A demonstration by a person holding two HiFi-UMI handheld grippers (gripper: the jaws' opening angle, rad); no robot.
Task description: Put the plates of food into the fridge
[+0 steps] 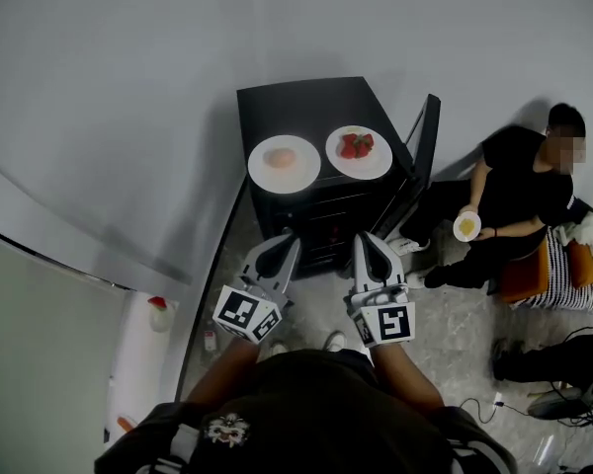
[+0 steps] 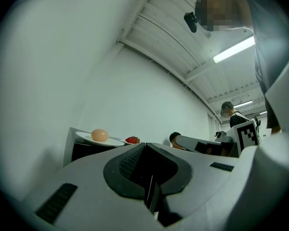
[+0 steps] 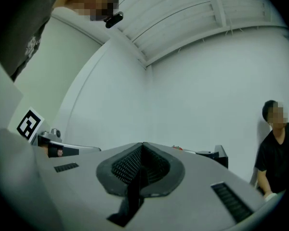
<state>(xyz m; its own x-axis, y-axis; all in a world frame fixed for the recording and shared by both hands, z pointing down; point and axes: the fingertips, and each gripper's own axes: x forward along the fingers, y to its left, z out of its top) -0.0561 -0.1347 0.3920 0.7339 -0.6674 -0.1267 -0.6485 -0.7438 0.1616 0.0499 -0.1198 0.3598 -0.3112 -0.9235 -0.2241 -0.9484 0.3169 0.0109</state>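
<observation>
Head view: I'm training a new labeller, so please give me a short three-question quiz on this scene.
1. True or false: the white round plate of red strawberries sits on top of the black mini fridge.
2. Multiple choice: the left hand-held gripper is (A) open around a plate, (B) shut and empty, (C) shut on a plate.
3. Fill in: the fridge top carries ___ plates.

Key: 1 true; 2 B; 3 two.
</observation>
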